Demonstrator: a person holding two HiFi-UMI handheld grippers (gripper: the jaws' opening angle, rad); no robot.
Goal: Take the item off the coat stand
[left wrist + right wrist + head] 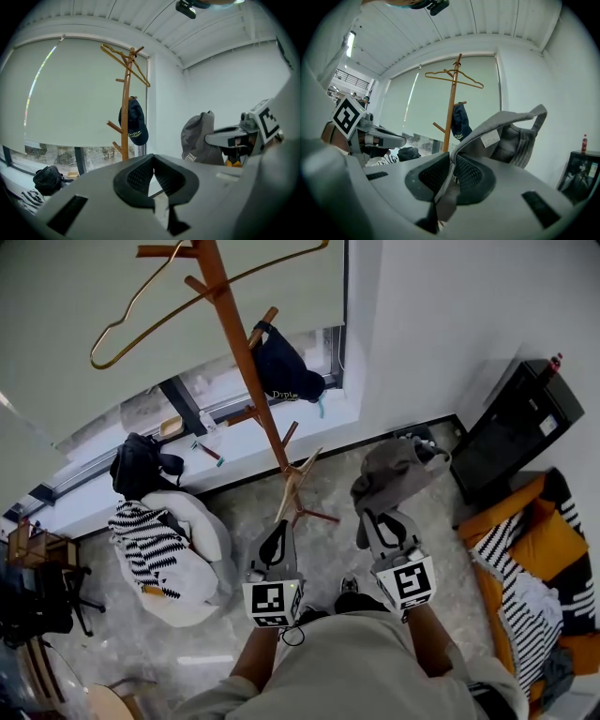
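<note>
Lounge, perhaps: beanbag (192, 554), coat stand (246, 367)

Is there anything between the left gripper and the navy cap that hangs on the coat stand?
Nothing visible. In the left gripper view, only open air lies between the left gripper and the navy cap on the coat stand. The grey cap, clamped in the right gripper, hangs off to the right.

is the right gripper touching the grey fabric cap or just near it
Touching. The right gripper view shows the right gripper with its jaws pinched on the edge of the grey fabric cap.
</note>
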